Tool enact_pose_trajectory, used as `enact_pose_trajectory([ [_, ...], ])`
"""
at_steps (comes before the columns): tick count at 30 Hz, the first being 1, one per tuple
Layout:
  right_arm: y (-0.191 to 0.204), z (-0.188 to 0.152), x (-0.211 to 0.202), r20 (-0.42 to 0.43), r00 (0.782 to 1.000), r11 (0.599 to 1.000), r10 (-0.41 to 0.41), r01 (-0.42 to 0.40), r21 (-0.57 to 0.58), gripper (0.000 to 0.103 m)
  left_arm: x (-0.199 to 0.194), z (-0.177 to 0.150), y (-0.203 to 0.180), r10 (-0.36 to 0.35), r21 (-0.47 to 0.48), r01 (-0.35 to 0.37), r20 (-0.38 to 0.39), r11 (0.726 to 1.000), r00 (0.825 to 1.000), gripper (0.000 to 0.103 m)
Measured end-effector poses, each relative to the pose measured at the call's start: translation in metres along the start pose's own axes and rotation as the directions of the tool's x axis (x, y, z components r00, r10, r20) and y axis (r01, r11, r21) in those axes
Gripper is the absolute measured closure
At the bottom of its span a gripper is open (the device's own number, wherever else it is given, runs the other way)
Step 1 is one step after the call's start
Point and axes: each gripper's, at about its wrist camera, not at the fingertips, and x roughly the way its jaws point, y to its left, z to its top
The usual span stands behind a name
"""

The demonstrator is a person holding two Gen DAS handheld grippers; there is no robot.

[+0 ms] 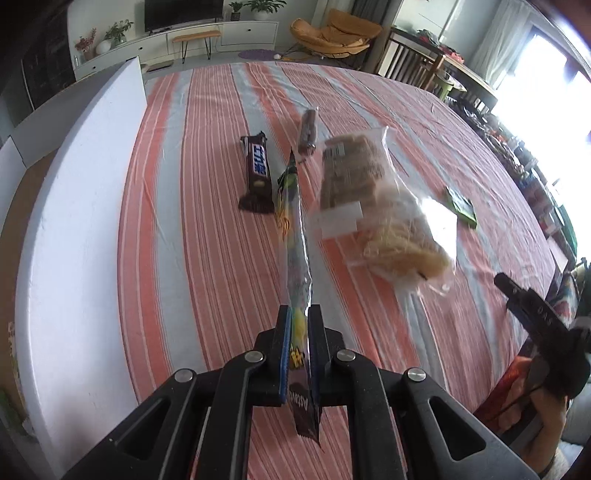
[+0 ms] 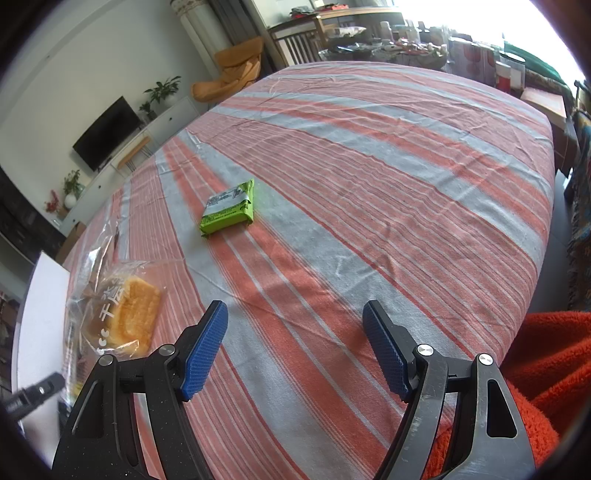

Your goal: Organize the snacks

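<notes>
Left wrist: striped tablecloth (image 1: 207, 229), TV (image 1: 183, 14) behind.

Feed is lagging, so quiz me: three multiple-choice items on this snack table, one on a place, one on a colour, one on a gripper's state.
1. Where does the brown chocolate bar lie?
A. on the striped cloth
B. on the white board
C. in the right gripper

2. What colour is the small flat packet ahead of the right gripper?
A. red
B. green
C. blue

3. What is the left gripper doing?
A. standing open
B. shut on nothing
C. shut on a long thin snack packet

Answers: 1 A, it rests on the stripes; 2 B, its wrapper is bright green; 3 C, both pads squeeze the packet.
</notes>
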Motion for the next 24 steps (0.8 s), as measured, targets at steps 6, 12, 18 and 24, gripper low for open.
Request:
enact_pose_trajectory([
  [6,-0.001,0.001,0.000,0.000,1.000,1.000,0.002,-0.002,0.002,0.025,-0.006,-0.002,-0.003,-0.018,-0.029,0.019,0.038,0.999,0.999,0.030],
  [12,-0.001,0.001,0.000,0.000,1.000,1.000,0.000,0.000,0.001,0.025,-0.014,0.006,-0.003,-0.014,-0.014,0.015,0.066,1.000,0.998,0.026],
  [18,-0.001,0.000,0.000,0.000,1.000,1.000,0.002,-0.002,0.002,0.025,-0.013,0.006,0.004,-0.019,-0.042,0.021,0.062,0.999,0.998,0.026],
  [24,-0.001,0.000,0.000,0.000,1.000,1.000,0.002,-0.002,0.003,0.025,-0.016,0.009,0.007,-0.023,-0.050,0.027,0.071,0.998,0.997,0.026],
])
